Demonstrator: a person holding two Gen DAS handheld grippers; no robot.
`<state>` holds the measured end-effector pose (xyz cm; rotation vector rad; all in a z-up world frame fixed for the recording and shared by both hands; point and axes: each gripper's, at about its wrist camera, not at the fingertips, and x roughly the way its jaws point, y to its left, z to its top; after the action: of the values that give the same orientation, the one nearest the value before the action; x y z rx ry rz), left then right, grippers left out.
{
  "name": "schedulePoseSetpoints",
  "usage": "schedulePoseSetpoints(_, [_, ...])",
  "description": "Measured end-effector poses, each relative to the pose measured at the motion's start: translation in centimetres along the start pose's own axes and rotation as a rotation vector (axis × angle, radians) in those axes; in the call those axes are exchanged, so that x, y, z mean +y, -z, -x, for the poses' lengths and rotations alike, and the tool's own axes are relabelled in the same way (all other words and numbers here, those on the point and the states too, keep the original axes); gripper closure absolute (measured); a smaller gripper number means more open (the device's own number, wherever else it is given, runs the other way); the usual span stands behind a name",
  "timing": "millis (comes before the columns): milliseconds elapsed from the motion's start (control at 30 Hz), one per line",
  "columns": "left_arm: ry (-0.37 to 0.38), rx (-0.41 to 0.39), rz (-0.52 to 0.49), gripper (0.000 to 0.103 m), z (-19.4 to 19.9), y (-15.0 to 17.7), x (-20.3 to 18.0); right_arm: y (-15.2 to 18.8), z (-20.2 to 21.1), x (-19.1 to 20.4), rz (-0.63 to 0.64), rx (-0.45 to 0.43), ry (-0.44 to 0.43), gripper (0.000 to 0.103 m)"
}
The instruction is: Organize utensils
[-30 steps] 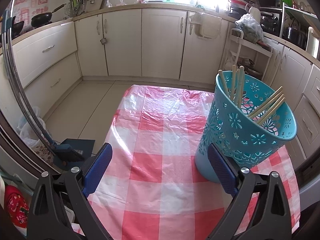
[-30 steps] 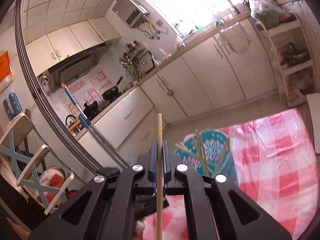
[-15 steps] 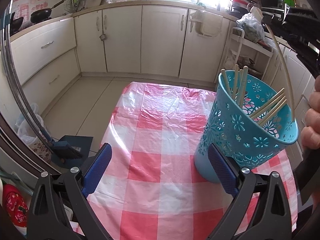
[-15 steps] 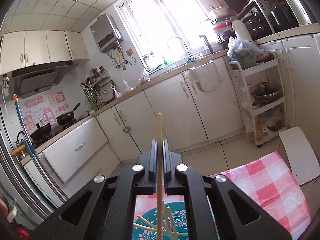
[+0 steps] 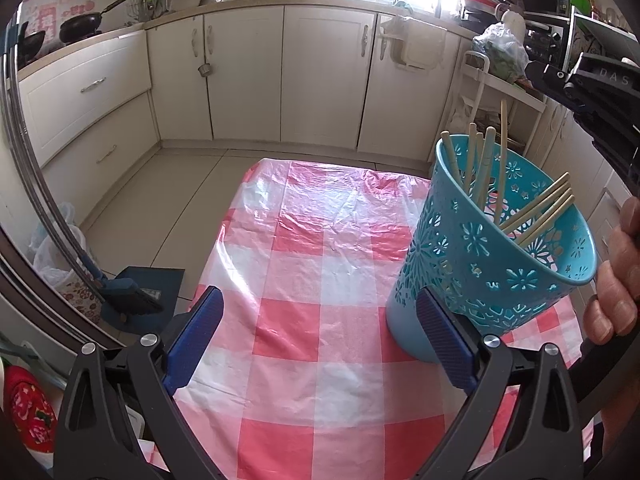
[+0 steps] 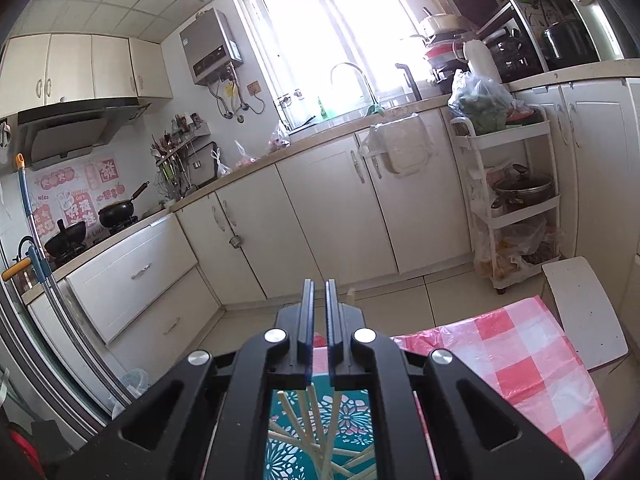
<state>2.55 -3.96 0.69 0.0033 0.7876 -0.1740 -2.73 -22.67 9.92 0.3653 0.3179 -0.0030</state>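
Note:
A teal cut-out basket (image 5: pixel 492 256) stands on the pink checked tablecloth (image 5: pixel 320 264) and holds several wooden chopsticks (image 5: pixel 536 208). One chopstick (image 5: pixel 503 148) stands taller than the others at the basket's back. My left gripper (image 5: pixel 320 300) is open over the cloth, its right finger (image 5: pixel 444 336) just in front of the basket's base. My right gripper (image 6: pixel 319 282) hovers over the basket (image 6: pixel 320 432), jaws shut with nothing between them. Its black body (image 5: pixel 592 80) shows at the upper right of the left wrist view. A chopstick tip (image 6: pixel 351 294) peeks up beside its right finger.
A person's fingers (image 5: pixel 612 280) show at the right edge beside the basket. Cream kitchen cabinets (image 5: pixel 320 76) line the far wall. A white trolley (image 6: pixel 516 200) and a white board (image 6: pixel 584 312) stand right of the table. A dustpan and brush (image 5: pixel 136 300) lie on the floor at the left.
The chopstick held in my right gripper is gone from its jaws and stands in the basket. The right gripper swung over the basket and levelled out. The left gripper stayed put.

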Motion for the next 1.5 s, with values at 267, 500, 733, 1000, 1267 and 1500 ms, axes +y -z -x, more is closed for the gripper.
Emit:
schedulePoseSetpoints(267, [-0.003, -0.004, 0.000, 0.010, 0.3, 0.1, 0.0, 1.9, 1.3, -0.1, 0.062, 0.075, -0.020, 0.089])
schedulePoseSetpoints(500, [-0.013, -0.011, -0.004, 0.008, 0.7, 0.0, -0.1, 3.1, 4.8, -1.0, 0.092, 0.108, -0.002, 0.054])
schedulePoseSetpoints(733, [-0.059, 0.011, -0.064, 0.008, 1.9, -0.1, -0.7, 4.6, 8.7, -1.6, 0.131, 0.187, 0.094, 0.016])
schedulePoseSetpoints(1000, [-0.059, -0.028, -0.063, 0.007, 10.0, -0.3, -0.8, 5.0, 12.6, -1.8, 0.102, 0.296, 0.136, 0.007])
schedulePoseSetpoints(1267, [-0.096, -0.075, -0.094, 0.007, 19.0, 1.7, -0.5, 4.5, 18.8, 0.9, 0.095, 0.291, 0.091, 0.007])
schedulePoseSetpoints(1500, [-0.125, -0.093, -0.081, 0.007, 24.7, 3.9, 0.8, 3.8, 24.1, 2.9, 0.088, 0.250, 0.074, 0.007])
